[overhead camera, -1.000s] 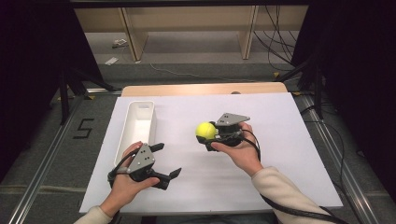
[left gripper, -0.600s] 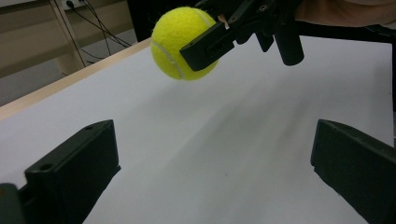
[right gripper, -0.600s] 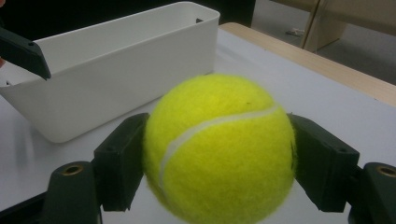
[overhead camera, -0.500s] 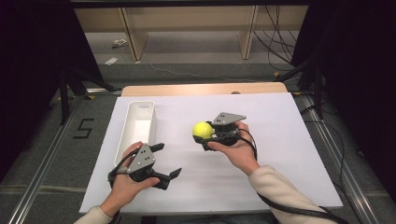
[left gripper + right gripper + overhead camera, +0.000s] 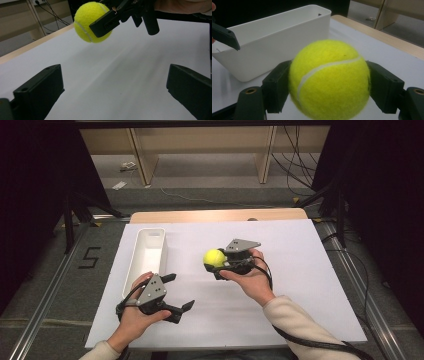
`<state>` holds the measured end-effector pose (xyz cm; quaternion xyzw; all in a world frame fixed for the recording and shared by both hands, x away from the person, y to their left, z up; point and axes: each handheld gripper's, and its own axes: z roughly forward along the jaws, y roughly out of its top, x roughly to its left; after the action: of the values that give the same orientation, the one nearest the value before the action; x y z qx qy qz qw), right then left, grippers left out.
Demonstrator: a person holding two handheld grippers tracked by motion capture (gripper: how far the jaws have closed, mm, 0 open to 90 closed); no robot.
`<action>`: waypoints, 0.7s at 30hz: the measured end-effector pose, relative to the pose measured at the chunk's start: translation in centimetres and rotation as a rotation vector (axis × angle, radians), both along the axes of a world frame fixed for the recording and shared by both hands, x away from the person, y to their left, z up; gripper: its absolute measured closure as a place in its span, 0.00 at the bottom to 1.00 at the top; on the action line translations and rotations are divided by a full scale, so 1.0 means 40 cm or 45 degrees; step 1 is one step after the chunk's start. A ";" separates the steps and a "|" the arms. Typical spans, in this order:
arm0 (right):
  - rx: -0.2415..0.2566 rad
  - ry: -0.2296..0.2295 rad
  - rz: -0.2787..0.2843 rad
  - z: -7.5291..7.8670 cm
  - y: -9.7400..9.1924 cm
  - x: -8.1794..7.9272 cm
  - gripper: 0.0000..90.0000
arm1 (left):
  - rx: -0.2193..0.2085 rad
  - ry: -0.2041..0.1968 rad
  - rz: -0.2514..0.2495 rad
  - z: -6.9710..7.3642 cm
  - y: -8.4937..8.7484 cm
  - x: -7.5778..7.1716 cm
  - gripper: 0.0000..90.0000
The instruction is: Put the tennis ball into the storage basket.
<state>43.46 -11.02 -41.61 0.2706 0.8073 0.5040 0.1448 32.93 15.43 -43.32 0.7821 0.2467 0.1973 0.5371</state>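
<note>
A yellow tennis ball point(image 5: 214, 258) hangs above the middle of the white table, clamped between the jaws of my right gripper point(image 5: 218, 261). The right gripper view has the ball point(image 5: 329, 78) close up, a black jaw pressed on each side. Beyond it lies a long white bin point(image 5: 274, 37). In the high view that bin point(image 5: 147, 252) sits left of the ball. My left gripper point(image 5: 176, 292) rests low near the table's front left, jaws wide apart and empty. The left gripper view looks up at the ball point(image 5: 91, 21) held off the table.
The white board point(image 5: 300, 270) covers most of the table, with a wooden strip point(image 5: 215, 215) along its far edge. Wooden shelf legs point(image 5: 140, 162) and cables stand on the floor beyond. Dark frames flank both sides.
My right gripper has carried the ball slightly left, toward the bin, and a little lifted. The left gripper has stayed where it was.
</note>
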 end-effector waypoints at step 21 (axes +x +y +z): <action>0.005 0.005 0.010 -0.002 0.020 0.007 0.29 | -0.005 0.001 0.000 0.002 -0.001 0.000 0.01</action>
<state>43.75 -10.20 -41.69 0.2686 0.8077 0.5057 0.1406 32.91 15.40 -43.26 0.7812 0.2474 0.1966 0.5384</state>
